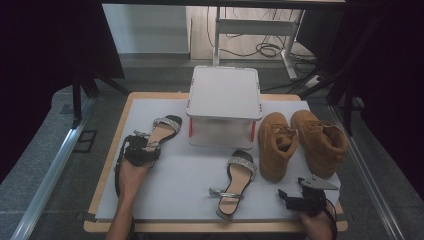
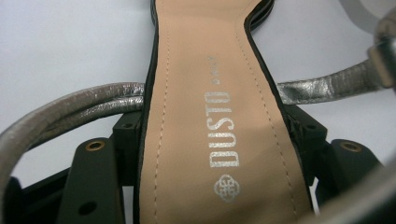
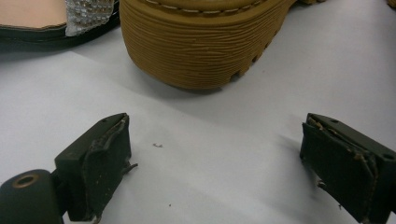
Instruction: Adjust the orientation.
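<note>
tan insole of the left sandal (image 2: 205,121) sat between the left gripper (image 1: 141,148) jaws, which stood on either side of its heel end (whether the pads pressed the sole edges could not be told). silver ankle strap (image 2: 74,105) curled out to both sides. that sandal lay at the left of the white bench (image 1: 180,185), toe toward the far side. right gripper (image 1: 305,200) rested at the near right, jaws wide apart over bare bench, just short of the near tan boot (image 3: 201,42). second sandal (image 1: 235,182) lay near the middle.
</note>
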`<state>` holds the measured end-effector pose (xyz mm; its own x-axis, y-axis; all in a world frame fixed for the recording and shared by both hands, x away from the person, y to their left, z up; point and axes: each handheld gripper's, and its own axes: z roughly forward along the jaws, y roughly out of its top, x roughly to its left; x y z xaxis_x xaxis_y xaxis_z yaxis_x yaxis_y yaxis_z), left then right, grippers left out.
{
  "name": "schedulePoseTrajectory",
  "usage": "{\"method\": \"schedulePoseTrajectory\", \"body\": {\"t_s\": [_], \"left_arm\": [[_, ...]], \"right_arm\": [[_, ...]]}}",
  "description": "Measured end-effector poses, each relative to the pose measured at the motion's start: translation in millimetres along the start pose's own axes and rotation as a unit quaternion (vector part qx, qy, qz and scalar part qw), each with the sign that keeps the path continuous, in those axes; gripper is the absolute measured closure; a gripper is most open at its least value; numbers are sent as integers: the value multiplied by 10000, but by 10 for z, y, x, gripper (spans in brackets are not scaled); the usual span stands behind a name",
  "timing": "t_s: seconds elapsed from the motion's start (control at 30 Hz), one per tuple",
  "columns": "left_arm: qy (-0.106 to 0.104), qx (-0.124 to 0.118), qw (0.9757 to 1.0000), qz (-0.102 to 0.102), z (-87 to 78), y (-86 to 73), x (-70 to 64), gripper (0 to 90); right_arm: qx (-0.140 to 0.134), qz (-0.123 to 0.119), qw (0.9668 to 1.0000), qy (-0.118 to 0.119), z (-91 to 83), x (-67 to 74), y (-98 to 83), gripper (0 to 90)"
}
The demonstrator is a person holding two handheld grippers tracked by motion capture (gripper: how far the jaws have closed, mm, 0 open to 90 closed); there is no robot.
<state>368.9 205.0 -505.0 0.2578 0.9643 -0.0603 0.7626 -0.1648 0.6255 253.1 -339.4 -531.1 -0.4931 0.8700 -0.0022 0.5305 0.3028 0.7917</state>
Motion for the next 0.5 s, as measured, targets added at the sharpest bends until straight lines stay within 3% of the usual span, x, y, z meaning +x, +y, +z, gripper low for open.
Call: {"method": "schedulePoseTrajectory", "body": {"t_s": [0.2,0.5], "left_arm": [[-175,-262,9995,-78,-79,-11,43,388],[-101,-364,9993,-73,-158,-59,68,390]], "right_arm": [[4,-2,10000,0,-1,0,0,90],[9,-4,10000,3,-2,-1,0,90]]}}
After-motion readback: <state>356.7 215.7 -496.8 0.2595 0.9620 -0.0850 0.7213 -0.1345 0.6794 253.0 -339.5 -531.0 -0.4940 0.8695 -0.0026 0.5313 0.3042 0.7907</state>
